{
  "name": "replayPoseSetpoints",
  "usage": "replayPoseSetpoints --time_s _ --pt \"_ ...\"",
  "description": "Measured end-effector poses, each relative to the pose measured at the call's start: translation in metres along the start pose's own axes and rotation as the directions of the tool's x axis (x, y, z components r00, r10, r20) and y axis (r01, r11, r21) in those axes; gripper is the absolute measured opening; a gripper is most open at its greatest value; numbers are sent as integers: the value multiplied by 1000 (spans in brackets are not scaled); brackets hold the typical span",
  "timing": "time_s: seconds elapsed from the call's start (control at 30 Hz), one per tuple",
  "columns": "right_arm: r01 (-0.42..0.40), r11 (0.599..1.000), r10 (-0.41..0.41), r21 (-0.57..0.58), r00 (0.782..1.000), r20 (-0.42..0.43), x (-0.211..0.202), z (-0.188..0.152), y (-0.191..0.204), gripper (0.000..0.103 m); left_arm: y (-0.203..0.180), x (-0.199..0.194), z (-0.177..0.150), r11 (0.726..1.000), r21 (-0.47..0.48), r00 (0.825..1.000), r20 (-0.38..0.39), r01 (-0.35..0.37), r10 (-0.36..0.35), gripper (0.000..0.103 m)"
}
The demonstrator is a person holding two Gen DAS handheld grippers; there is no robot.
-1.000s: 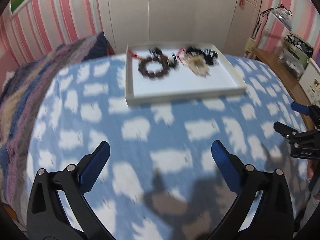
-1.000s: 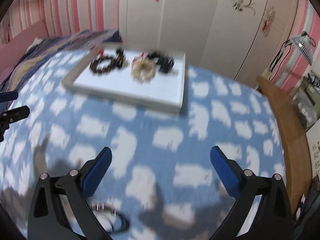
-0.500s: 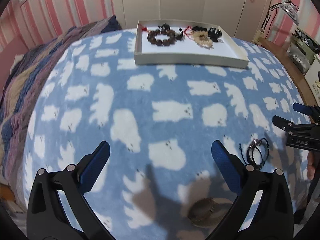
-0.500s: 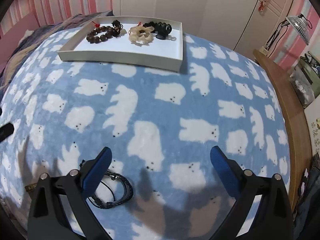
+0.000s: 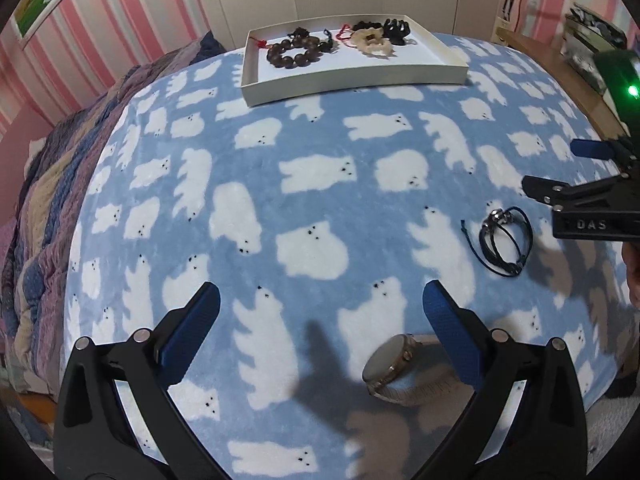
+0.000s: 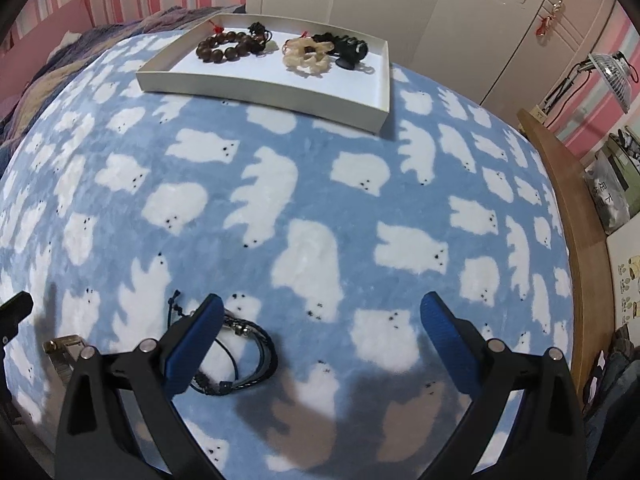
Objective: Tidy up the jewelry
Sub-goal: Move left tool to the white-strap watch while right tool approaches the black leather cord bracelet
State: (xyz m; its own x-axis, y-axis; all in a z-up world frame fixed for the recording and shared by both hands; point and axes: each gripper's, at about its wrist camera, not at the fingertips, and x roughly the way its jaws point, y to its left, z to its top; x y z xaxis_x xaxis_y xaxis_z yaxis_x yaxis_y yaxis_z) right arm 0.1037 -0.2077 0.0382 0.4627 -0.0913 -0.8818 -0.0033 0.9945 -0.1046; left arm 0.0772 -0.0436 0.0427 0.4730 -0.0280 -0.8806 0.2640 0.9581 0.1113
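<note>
A white tray [image 5: 352,76] [image 6: 264,90] sits at the far side of the blue blanket, holding a dark bead bracelet [image 5: 294,51] [image 6: 224,47], a cream bracelet [image 5: 374,42] [image 6: 306,55] and a black piece [image 5: 397,30] [image 6: 350,51]. A black cord bracelet [image 5: 505,240] [image 6: 244,356] lies on the blanket close to me. A watch [image 5: 394,368] rests beside my left gripper's right finger; only its band end [image 6: 64,350] shows in the right wrist view. My left gripper [image 5: 320,330] is open and holds nothing. My right gripper [image 6: 320,338] [image 5: 560,168] is open, its left finger over the cord bracelet.
A blue blanket with white bears [image 5: 320,184] covers the bed. A striped quilt [image 5: 44,184] lies at the left. A wooden edge [image 6: 576,216] borders the right side, with a desk lamp [image 6: 608,68] and clutter beyond. White wardrobe doors [image 6: 440,8] stand behind the tray.
Both grippers have pulled back from the tray and tilted down toward the near blanket. The cord bracelet and watch have come into view close to the fingers.
</note>
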Motion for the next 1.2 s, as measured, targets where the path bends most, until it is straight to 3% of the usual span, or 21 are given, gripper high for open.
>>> replayPoseSetpoints --time_s 0.43,0.77,1.2 --pt "-8 998 6 -60 999 -40 -2 0 7 99 0 8 0 1000 11 1000 -24 8 -7 100" --pt "-16 998 12 -64 998 -57 4 -1 8 99 1 6 3 997 44 998 -14 -61 61 100" --pt "-27 996 19 -88 996 -87 1 -3 9 99 3 5 3 998 54 999 -35 -34 36 100"
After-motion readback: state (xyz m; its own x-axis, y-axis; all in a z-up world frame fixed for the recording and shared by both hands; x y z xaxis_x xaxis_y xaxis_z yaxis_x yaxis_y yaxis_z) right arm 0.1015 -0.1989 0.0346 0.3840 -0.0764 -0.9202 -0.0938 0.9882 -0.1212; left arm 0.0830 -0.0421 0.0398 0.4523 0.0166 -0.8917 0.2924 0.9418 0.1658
